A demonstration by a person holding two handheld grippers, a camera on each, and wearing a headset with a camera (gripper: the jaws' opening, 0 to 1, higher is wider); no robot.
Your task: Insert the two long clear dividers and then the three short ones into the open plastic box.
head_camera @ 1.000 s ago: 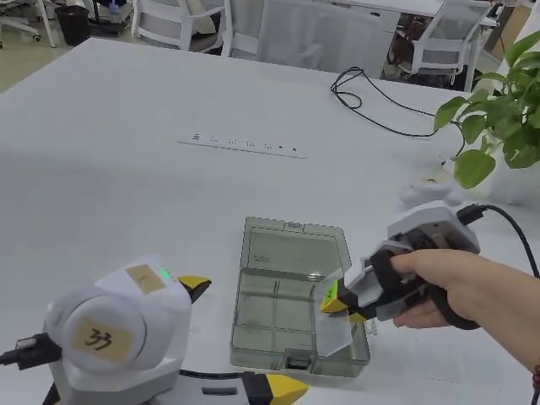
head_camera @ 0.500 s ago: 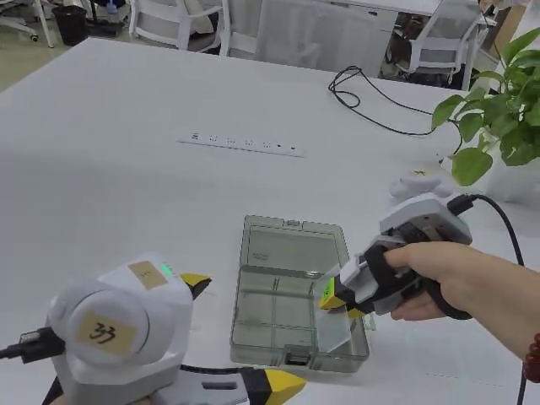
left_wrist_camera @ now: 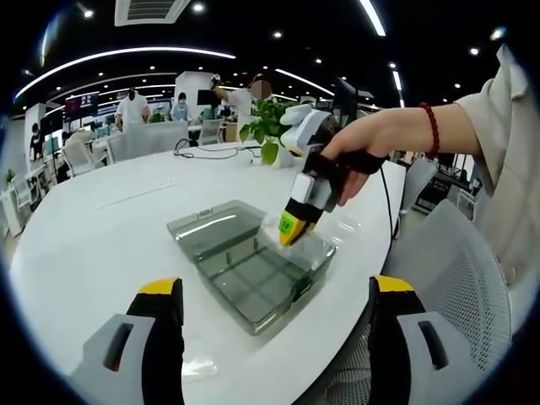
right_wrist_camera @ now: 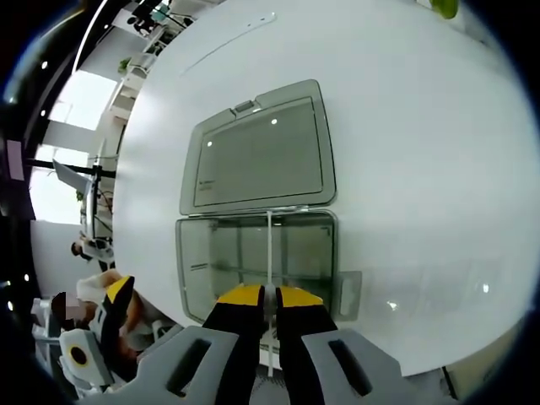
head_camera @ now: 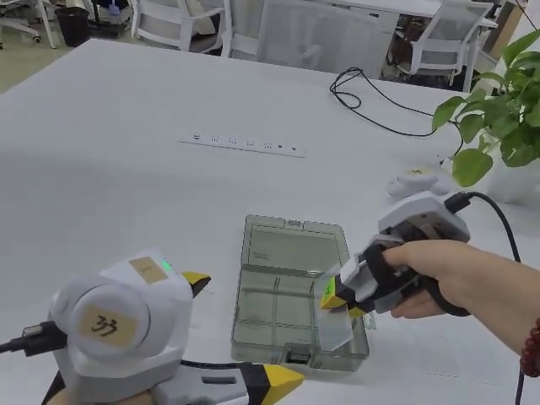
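1. Jaws of the right gripper [head_camera: 335, 302] are clamped together on the top edge of a clear divider [head_camera: 336, 332]. The sheet hangs down into the right end of the box [head_camera: 239, 314].
2. In the right gripper view the divider [right_wrist_camera: 269, 253] shows edge-on, running across the base. Whether its ends sit in the wall slots I cannot tell.
3. Other clear strips already cross the base, so I judge this to be one of the short ones going in.
4. The lid [head_camera: 295, 247] lies flat, open, on the far side.
5. The left gripper [left_wrist_camera: 276, 285] has its jaws wide apart and holds nothing. It is near the box's left corner, not touching it.
6. Risks:
   - The sheet is thin and held only at the top, so it could pivot or bow and miss a slot.
   - Nothing braces the box, so a downward push off-line could slide it on the table [head_camera: 126, 169].
   - The clear plastic makes the slots hard to see.
7. Against a second ago there is hardly any change. The divider is over the same right end, perhaps a touch lower, and the left gripper is parked in the same place.
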